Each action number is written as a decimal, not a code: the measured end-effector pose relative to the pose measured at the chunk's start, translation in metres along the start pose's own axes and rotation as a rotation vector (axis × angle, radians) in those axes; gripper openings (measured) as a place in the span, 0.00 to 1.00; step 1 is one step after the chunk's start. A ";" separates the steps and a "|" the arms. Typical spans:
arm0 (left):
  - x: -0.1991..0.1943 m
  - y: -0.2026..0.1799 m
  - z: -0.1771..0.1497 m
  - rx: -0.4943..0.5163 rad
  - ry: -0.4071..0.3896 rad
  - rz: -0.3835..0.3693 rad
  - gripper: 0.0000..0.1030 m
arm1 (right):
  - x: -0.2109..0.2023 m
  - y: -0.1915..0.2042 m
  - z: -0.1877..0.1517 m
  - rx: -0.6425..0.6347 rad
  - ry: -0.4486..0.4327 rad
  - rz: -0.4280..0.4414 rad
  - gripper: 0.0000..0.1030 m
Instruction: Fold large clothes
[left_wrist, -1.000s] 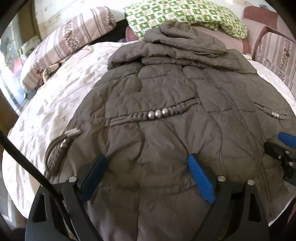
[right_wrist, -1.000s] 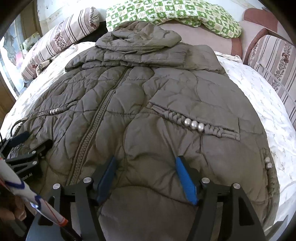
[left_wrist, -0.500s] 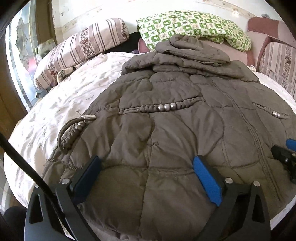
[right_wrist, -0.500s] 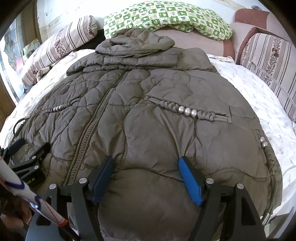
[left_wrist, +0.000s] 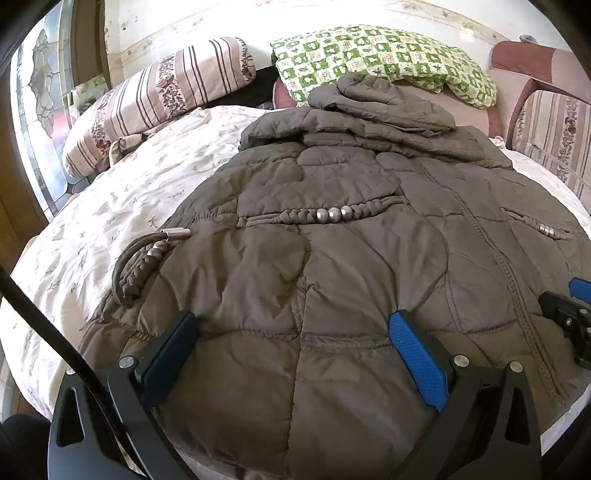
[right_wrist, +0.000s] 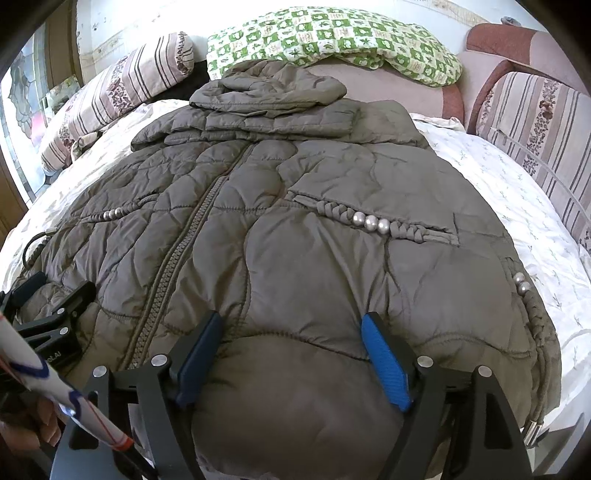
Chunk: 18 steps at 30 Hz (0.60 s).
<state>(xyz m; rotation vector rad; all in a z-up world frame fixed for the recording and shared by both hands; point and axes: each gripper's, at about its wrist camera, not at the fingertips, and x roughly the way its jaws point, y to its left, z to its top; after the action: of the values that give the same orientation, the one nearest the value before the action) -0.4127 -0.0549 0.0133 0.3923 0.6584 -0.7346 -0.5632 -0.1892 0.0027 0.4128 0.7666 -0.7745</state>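
A large brown quilted coat (left_wrist: 332, 258) lies flat, front up and zipped, on the bed, its hood (left_wrist: 380, 103) folded down over the collar. My left gripper (left_wrist: 291, 321) is open wide at the hem's left part, and the padded fabric bulges between its blue pads without being pinched. In the right wrist view the coat (right_wrist: 295, 240) fills the frame. My right gripper (right_wrist: 291, 319) sits over the hem right of the zip; its jaws are opening, with a fold of hem between them. Each gripper shows at the edge of the other's view: right gripper (left_wrist: 569, 310), left gripper (right_wrist: 55, 306).
The bed's white patterned sheet (left_wrist: 122, 192) shows on both sides of the coat. A striped pillow (left_wrist: 159, 92) and a green checked pillow (left_wrist: 380, 59) lie at the head. A striped armchair (right_wrist: 535, 110) stands at the right. A drawstring cord (left_wrist: 144, 258) trails off the coat's left edge.
Both grippers' jaws have spread wider over the hem. Both views have drawn back a little and tilted up, showing more of the pillows and wall.
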 end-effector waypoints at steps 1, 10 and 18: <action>0.000 0.000 0.000 0.001 0.001 -0.001 1.00 | -0.001 0.000 -0.001 0.002 0.001 0.000 0.81; -0.006 0.002 -0.004 0.005 0.012 -0.008 1.00 | -0.008 -0.007 -0.008 0.015 0.015 0.006 0.86; -0.013 0.005 -0.007 0.003 0.013 -0.014 1.00 | -0.010 -0.007 -0.009 0.019 0.024 0.009 0.87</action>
<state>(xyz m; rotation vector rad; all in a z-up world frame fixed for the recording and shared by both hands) -0.4189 -0.0412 0.0170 0.3960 0.6728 -0.7467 -0.5773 -0.1837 0.0037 0.4428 0.7800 -0.7696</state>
